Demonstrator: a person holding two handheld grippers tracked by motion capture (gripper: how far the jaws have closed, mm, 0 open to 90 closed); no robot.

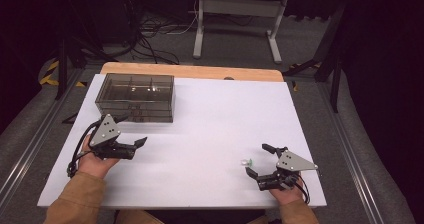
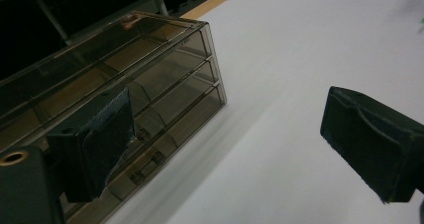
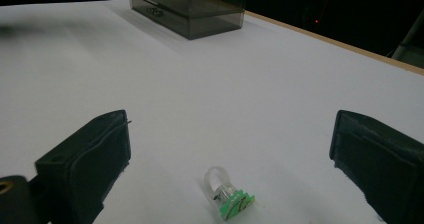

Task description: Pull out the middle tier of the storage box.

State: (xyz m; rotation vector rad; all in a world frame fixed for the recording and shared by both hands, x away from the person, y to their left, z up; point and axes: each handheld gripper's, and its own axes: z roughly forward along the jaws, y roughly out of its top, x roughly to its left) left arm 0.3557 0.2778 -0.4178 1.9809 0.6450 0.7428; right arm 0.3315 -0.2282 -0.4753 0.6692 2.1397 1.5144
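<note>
A small toy ring (image 1: 245, 162), a clear band with a green top, lies on the white table sheet at the front right. My right gripper (image 1: 256, 159) stands open around it, and neither pad touches the ring (image 3: 227, 194), which lies low between the wide-set jaws of that gripper (image 3: 232, 134). At the back left stands a smoky see-through drawer box (image 1: 135, 96) with its drawers pushed in. My left gripper (image 1: 134, 129) hovers open just in front of the box, with nothing between its jaws. Seen from the left gripper (image 2: 227, 119), the drawer box (image 2: 150, 84) lies close on the left.
The white sheet (image 1: 210, 129) covers most of a wooden table whose far edge (image 1: 200, 71) shows bare. Beyond it stand a grey desk frame (image 1: 235, 19) and loose cables (image 1: 150, 39) on the floor.
</note>
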